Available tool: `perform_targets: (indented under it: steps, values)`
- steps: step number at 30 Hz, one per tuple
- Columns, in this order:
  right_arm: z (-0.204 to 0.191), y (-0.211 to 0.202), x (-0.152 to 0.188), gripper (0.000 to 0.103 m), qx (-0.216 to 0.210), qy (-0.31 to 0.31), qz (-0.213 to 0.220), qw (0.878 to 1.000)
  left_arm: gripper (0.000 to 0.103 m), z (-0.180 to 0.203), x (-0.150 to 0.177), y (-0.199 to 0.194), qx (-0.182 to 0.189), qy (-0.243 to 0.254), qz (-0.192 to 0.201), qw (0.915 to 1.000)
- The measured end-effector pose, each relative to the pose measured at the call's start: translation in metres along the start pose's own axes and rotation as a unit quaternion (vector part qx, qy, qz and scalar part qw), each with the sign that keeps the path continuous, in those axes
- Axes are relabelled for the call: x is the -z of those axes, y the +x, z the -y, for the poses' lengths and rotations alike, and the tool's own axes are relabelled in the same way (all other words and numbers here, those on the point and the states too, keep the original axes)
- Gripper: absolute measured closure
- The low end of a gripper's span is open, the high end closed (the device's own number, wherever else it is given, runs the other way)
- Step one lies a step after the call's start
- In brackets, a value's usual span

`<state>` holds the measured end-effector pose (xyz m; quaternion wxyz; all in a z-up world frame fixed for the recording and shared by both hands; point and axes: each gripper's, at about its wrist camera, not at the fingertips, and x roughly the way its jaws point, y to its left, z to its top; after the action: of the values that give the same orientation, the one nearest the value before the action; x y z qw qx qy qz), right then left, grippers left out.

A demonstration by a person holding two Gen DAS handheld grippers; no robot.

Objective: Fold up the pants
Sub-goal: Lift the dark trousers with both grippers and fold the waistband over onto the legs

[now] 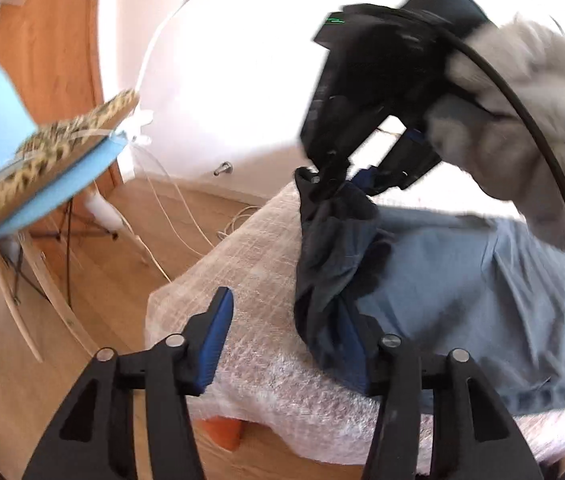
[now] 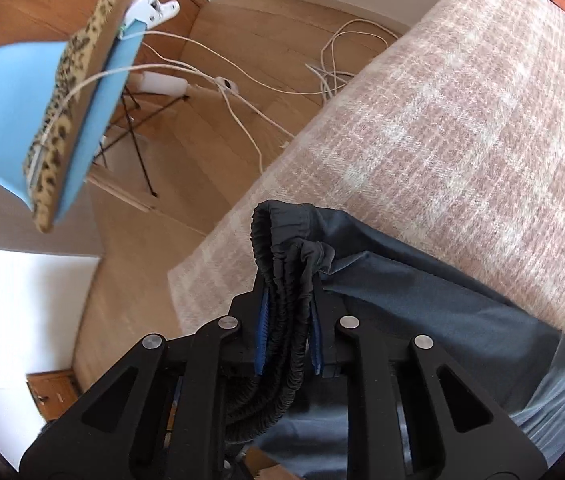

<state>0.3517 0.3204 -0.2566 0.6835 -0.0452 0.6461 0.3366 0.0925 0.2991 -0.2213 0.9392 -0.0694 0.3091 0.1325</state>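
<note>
Bed under a woven blanket carries the dark pants, draped across its corner over a light blue garment. Right gripper has its jaws clamped on the bunched elastic waistband, lifting it, probably to straighten the fabric. Left gripper waits beside it, jaws apart.

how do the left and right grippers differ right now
The left gripper has its jaws spread wide; the right gripper is clamped shut. The left holds nothing, though one finger lies against the dark pants; the right pinches their elastic waistband, lifting it above the blanket. Both have black frames with blue finger pads.
</note>
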Motion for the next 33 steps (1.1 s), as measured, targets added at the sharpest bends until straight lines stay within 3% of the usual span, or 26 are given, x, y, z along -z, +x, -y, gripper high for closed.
perform_targets:
  steps: [3,9,11,12,15,24,33]
  values:
    - [-0.003,-0.011,0.005,0.085,-0.008,-0.008,0.005,1.000,0.053,-0.002,-0.008,-0.002,0.043,-0.030,-0.003,0.9986]
    - [-0.005,-0.048,0.006,0.086,-0.030,-0.012,0.034,0.999,0.053,0.011,-0.030,0.005,0.069,-0.019,-0.015,0.9974]
    - [-0.004,-0.063,0.007,0.086,-0.036,-0.012,0.046,0.998,0.066,0.007,-0.036,0.005,0.098,-0.046,-0.021,0.9939]
    - [-0.003,-0.071,0.010,0.086,-0.037,-0.014,0.052,0.998,0.084,0.004,-0.038,0.006,0.117,-0.057,-0.022,0.9913]
    - [0.003,-0.099,0.021,0.086,-0.042,-0.015,0.070,0.997,0.098,0.007,-0.047,-0.004,0.139,-0.070,-0.010,0.9878]
    - [0.060,-0.192,0.080,0.086,-0.045,0.014,0.133,0.990,0.100,0.068,-0.077,-0.049,0.204,-0.007,0.020,0.9787]
    - [0.166,-0.244,0.188,0.086,-0.022,0.087,0.175,0.980,0.100,0.183,-0.063,-0.081,0.283,0.082,0.003,0.9555]
